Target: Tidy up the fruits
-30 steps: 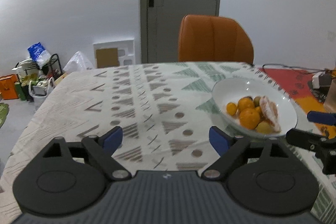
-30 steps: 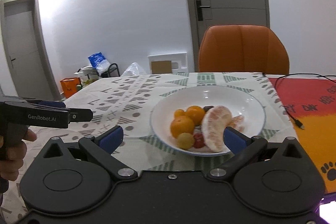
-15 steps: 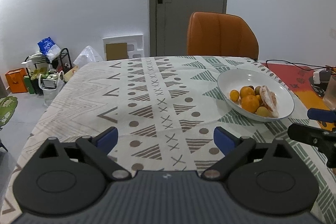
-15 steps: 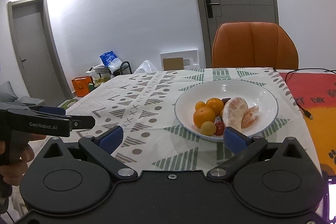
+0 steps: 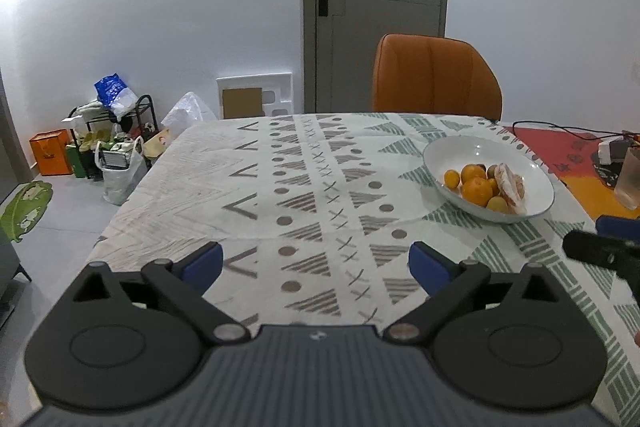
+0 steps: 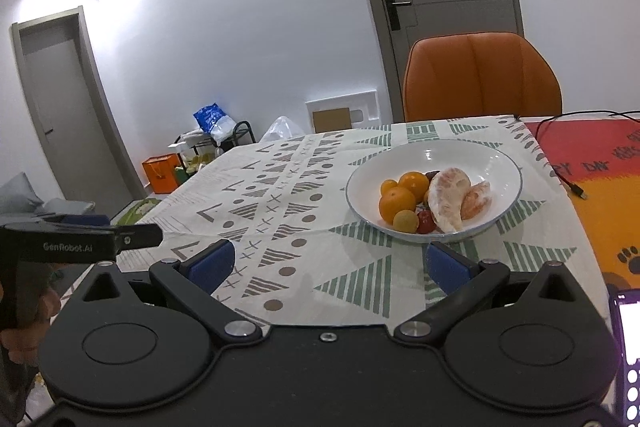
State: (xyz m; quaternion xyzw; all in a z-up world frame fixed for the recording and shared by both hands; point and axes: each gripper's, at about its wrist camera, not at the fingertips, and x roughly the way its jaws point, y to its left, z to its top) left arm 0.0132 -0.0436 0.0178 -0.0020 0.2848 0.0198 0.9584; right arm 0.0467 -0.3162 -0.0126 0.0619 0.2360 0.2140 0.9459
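Both claws stand wide open and empty over the near edge of the worktop (image 5: 192, 171), a table under a pale cloth printed with grey and green triangles, dots and crosses. Between the blue pads of the left claw (image 5: 316, 261) lies only bare cloth, and the right claw (image 6: 328, 261) likewise grips and touches nothing. Ahead and to the right of the left claw, well apart from it, sits the shallow white ceramic bowl with a thin blue rim (image 5: 480, 147); from the right claw that bowl (image 6: 452, 151) lies far closer, just beyond its right pad, so the right hand looks the better placed for a reach. Inside are a peeled pale pomelo wedge (image 6: 448, 197) with its long axis running near to far, round orange mandarins (image 6: 397, 204), a small yellow-green fruit (image 6: 405, 221) and a red cherry tomato (image 6: 425, 221).
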